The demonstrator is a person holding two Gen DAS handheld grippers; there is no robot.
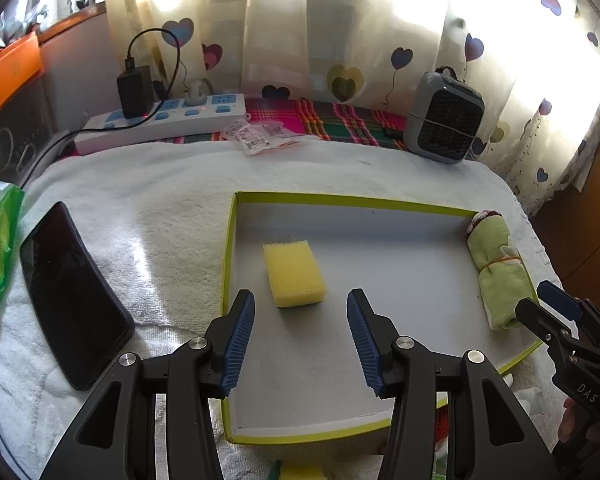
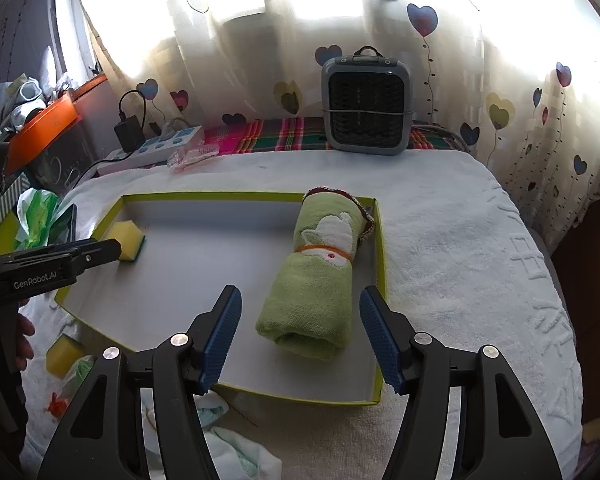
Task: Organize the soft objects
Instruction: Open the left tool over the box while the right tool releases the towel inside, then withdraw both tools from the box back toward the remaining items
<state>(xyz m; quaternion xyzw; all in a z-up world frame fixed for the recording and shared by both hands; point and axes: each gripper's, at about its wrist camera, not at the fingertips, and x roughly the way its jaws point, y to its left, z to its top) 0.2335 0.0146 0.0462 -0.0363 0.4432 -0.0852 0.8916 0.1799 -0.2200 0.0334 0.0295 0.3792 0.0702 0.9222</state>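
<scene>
Left gripper (image 1: 301, 312): jaws spread, nothing between the pads; it hangs over the tray, apart from the sponge.
Sponge (image 1: 294, 273): lies flat on the tray floor, just ahead of the left fingertips, centred on the gap and free of both pads.
Right gripper (image 2: 300, 314): jaws spread wide; the near end of the towel roll sits in the gap, and neither pad presses on it.
Towel roll (image 2: 316, 280): lies inside the tray along its right wall, long axis running away from the right gripper.
Tray (image 1: 340, 199): shallow, rectangular, grey floor, thin yellow-green rim; rests on a white terry cloth (image 2: 460, 240).
Count, in tray: one sponge, one towel roll.
Count, outside tray: one further sponge (image 2: 62, 354) on the cloth near the tray's front left corner; crumpled pale cloths (image 2: 236, 454) beside it, number unclear.
Count, grippers: two, each with two black fingers and blue ribbed pads (image 1: 238, 340).
Sponge material: yellow open-pored foam block, square edges; right view shows a darker layer on one face.
Towel material: green looped fabric, rolled to a cylinder, bound by one orange rubber band (image 2: 328, 249), white appliqué patch on top.
Other: one black phone (image 1: 72, 296) flat on the cloth, left of the tray.
</scene>
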